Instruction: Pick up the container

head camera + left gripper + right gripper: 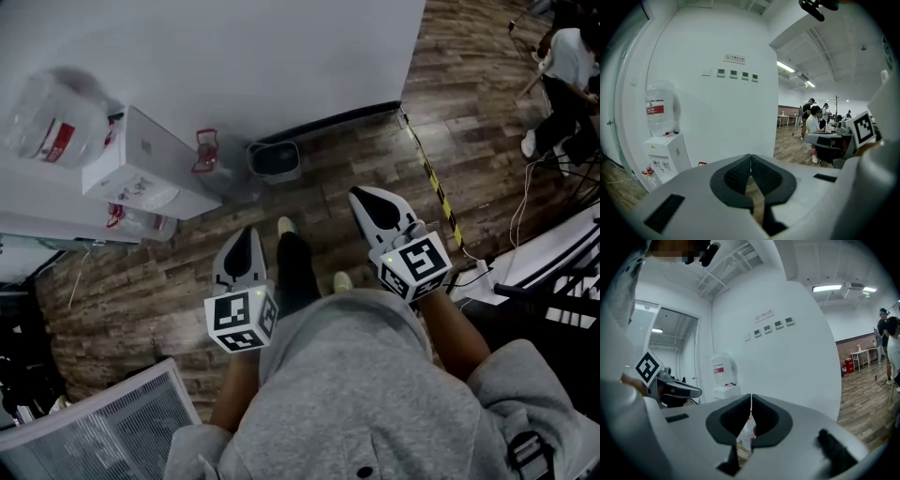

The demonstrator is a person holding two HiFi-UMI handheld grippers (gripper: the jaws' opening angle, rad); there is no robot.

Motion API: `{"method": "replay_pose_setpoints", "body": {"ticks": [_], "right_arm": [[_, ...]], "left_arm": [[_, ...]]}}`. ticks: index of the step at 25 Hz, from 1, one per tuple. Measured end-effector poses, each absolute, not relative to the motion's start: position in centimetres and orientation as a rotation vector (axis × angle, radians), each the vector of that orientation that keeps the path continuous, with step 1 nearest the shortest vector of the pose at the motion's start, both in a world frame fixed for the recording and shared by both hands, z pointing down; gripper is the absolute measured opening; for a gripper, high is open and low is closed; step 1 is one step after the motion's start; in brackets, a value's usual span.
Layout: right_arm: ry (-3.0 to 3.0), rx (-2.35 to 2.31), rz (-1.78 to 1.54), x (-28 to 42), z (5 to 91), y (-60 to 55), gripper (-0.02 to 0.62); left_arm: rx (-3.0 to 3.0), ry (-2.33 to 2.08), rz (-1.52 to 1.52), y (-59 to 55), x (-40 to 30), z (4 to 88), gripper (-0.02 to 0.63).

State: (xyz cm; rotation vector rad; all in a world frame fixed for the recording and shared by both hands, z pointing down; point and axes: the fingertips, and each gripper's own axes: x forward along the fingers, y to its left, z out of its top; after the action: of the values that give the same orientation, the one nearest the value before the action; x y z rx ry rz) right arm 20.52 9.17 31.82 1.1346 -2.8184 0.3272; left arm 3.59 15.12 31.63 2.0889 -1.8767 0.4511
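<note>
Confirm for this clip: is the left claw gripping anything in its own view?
No, the left claw has its jaws shut together with nothing between them, only wooden floor beyond.

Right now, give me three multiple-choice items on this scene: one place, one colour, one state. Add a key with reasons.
1. Where does the water dispenser stand?
A. against the white wall
B. on a desk
C. in a doorway

2. What colour is the label on the dispenser's bottle?
A. blue
B. red
C. green

3. How do the left gripper's jaws stand?
A. wide apart
B. closed on a cup
C. together, nothing between them

Key:
1 A: the head view shows the dispenser on the floor with its back to the wall.
2 B: the left gripper view shows a red band on the clear bottle.
3 C: in the left gripper view the jaws meet at the tip and hold nothing.
</note>
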Motion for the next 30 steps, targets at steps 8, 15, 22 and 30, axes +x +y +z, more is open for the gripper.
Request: {"method": "replay_pose_setpoints", "body": {"ticks": [8, 15, 22, 30], "right_arm": [[-2.763, 1.131, 0.256, 17.8, 32.2, 3.5, 0.026], [-2.703, 1.129, 0.255, 15.1, 33.4, -3.0, 0.026], [-2.679, 1.107, 0.286, 11.4, 33.6, -8.7, 0.026], [-2.642, 1.077, 0.294, 6.0, 33.9, -13.6, 0.026]], "left_arm": [[2.104, -1.829, 0.410, 8.5, 0.7, 33.1, 0.015], [2.072, -1.808, 0.407, 2.1, -3.0, 34.6, 0.015], [2.027, -1.802, 0.415, -3.0, -7.1, 35.1, 0.015], [1.989, -1.782, 0.409, -8.0, -12.5, 35.7, 0.015]]}}
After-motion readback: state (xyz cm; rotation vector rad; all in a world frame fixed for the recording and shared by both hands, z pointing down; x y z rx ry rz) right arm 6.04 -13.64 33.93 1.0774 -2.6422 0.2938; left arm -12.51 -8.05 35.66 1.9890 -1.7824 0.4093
